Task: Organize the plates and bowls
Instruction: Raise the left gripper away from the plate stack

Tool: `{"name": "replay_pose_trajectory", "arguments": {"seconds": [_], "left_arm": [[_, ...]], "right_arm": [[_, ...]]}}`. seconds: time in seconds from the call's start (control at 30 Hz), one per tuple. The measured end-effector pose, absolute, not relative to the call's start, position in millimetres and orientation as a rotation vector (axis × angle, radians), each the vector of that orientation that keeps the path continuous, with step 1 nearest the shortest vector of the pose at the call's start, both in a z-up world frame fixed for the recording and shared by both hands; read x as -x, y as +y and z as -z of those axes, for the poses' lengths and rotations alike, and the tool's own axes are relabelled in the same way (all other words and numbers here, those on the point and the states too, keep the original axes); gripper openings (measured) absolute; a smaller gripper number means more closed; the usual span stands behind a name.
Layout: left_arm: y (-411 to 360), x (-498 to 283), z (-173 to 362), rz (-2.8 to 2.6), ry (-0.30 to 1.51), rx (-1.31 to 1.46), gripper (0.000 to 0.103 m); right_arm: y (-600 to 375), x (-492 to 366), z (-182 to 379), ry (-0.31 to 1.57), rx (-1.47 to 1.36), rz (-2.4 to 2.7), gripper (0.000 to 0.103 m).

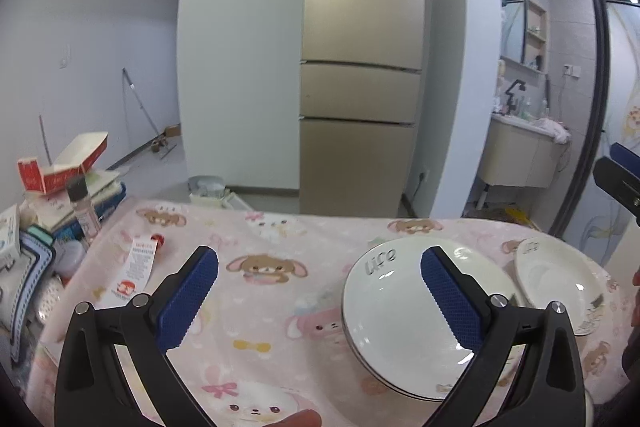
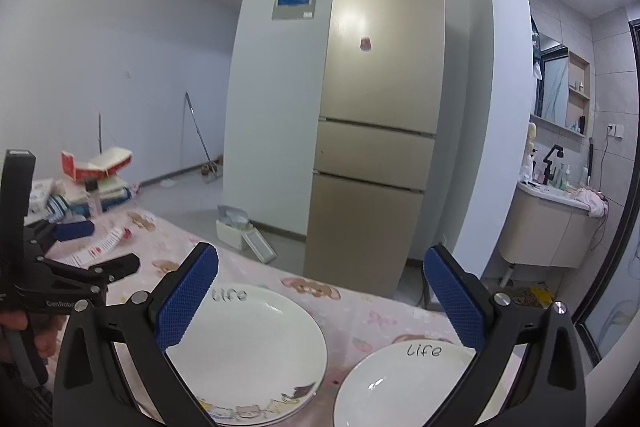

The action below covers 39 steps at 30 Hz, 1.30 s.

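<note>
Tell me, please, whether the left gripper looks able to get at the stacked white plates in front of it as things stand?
Probably yes: the left gripper is open and empty, the stacked plates lie just ahead toward its right finger, and nothing stands between them on the pink cloth.

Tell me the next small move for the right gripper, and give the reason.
Probably lower the right gripper toward the rim of the single plate at its lower right, to lift it onto the plate stack. Both grippers are open and hold nothing; the left gripper hovers over the stack, and the two "Life" plates lie apart on the pink cloth.
</note>
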<state>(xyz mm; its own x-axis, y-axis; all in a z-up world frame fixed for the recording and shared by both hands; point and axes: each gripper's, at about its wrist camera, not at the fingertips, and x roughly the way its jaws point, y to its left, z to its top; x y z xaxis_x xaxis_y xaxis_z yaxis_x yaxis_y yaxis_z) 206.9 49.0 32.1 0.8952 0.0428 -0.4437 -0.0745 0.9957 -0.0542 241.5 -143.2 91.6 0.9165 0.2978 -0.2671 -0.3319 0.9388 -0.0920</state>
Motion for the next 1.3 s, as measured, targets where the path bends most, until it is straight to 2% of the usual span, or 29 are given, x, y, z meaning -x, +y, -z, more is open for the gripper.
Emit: {"name": "replay_pose_trajectory", "arguments": {"seconds": [0.6, 0.93, 1.3], "left_arm": [[6, -123, -143, 0.116, 0.28, 0.058, 0.103], [-47, -69, -171, 0.256, 0.287, 0.009, 0.103], [-137, -59, -155, 0.384, 0.407, -0.042, 0.103]], "right_arm": [[-163, -180, -167, 0.136, 0.087, -0.381, 0.103], [-196, -143, -193, 0.113, 0.095, -0.392, 0.103], [-259, -108, -167, 0.147, 0.082, -0.344, 0.103]]}}
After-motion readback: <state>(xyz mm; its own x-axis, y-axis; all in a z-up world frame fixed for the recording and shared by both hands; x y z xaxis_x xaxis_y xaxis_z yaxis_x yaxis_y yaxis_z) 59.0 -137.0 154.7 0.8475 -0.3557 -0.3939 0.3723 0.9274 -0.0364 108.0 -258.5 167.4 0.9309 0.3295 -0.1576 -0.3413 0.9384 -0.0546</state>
